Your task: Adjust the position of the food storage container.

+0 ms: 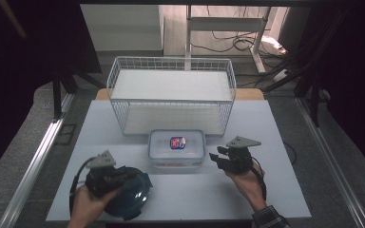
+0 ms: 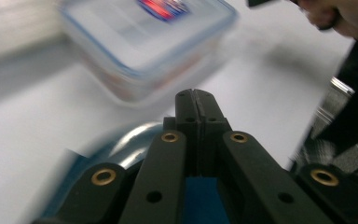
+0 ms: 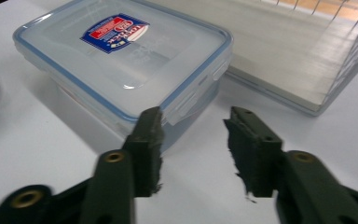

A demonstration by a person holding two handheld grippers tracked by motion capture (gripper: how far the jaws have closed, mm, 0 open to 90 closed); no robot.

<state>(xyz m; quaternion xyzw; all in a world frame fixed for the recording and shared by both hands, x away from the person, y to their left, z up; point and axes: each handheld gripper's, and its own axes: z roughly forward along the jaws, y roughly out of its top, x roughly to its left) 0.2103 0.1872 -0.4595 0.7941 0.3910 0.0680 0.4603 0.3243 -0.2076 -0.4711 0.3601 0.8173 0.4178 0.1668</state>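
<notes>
A clear rectangular food box [image 1: 176, 147] with a blue-edged lid and a red and blue label stands at the table's middle. My right gripper [image 1: 216, 160] is just to its right, low over the table, jaws apart and empty. In the right gripper view the box [image 3: 121, 60] lies just ahead of the open right gripper [image 3: 193, 140], its corner latch close to the left jaw. My left gripper [image 1: 130, 173] is at the front left, over a dark blue round container [image 1: 129, 194]. Its jaws [image 2: 196, 100] are pressed together with nothing between them, and the blurred box [image 2: 144, 46] lies beyond.
A white wire basket [image 1: 171, 102] stands behind the box at the back of the white table [image 1: 190, 190]; its wire side shows at the upper right [image 3: 349, 51]. The other hand [image 2: 335, 14] appears at the top right of the left gripper view.
</notes>
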